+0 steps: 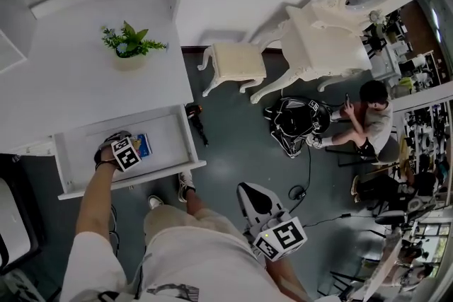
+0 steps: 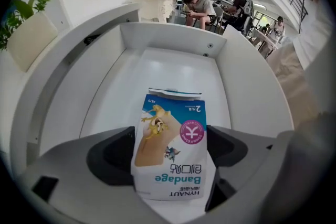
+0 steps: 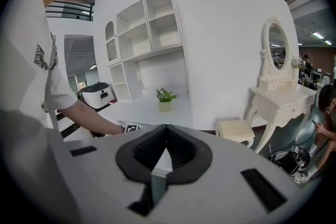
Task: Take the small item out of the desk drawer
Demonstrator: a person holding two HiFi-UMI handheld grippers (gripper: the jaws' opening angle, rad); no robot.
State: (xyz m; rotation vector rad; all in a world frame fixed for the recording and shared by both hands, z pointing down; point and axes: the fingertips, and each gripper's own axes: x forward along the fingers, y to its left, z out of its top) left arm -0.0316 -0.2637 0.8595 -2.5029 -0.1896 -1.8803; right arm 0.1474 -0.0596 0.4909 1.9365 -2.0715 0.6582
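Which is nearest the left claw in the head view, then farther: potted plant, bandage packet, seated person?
1. Bandage packet, in the drawer, between the jaws of the closing left claw.
2. Potted plant, on the desk top.
3. Seated person, far right.

The white worktop [image 1: 71,81] carries a small potted plant [image 1: 131,46] near its 2 o'clock corner. At 6 o'clock, its open drawer [image 1: 170,138] has a bandage packet [image 1: 144,145] lying flat on its bottom.

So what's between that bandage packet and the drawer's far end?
Nothing. The left gripper view shows bare white drawer floor from the bandage packet to the far wall.
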